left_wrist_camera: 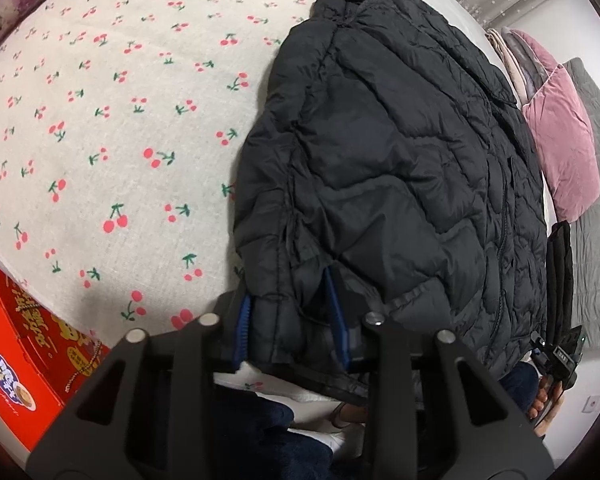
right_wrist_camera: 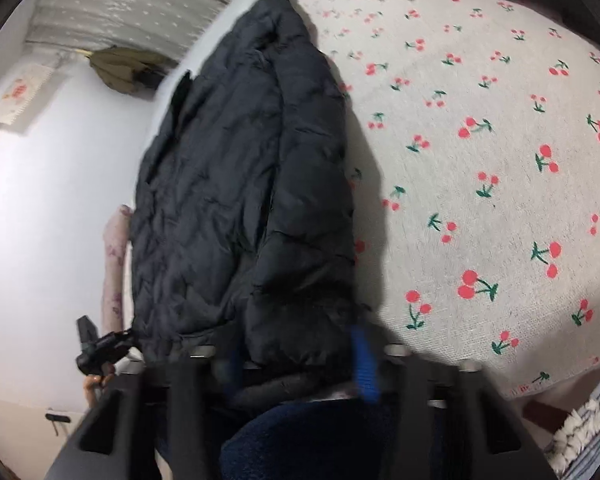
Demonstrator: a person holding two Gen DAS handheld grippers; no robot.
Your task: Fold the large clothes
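Note:
A black quilted puffer jacket (left_wrist_camera: 400, 168) lies folded lengthwise on the cherry-print bed sheet (left_wrist_camera: 112, 120). My left gripper (left_wrist_camera: 290, 322), with blue pads, has its fingers apart around the jacket's near hem at the left corner, with the fabric between them. In the right wrist view the jacket (right_wrist_camera: 236, 200) stretches away from my right gripper (right_wrist_camera: 300, 364), whose blue pads straddle the hem's other near corner. That view is blurred. The other gripper shows at the jacket's far edge in each view, in the left wrist view (left_wrist_camera: 560, 320) and in the right wrist view (right_wrist_camera: 100, 348).
A red printed box (left_wrist_camera: 28, 344) sits beside the bed at lower left. Pink and grey cushions (left_wrist_camera: 560, 132) lie past the jacket. The cherry sheet (right_wrist_camera: 500, 160) spreads right of the jacket. A fuzzy striped fabric (right_wrist_camera: 580, 432) is at lower right. The person's dark trousers (right_wrist_camera: 300, 440) are below.

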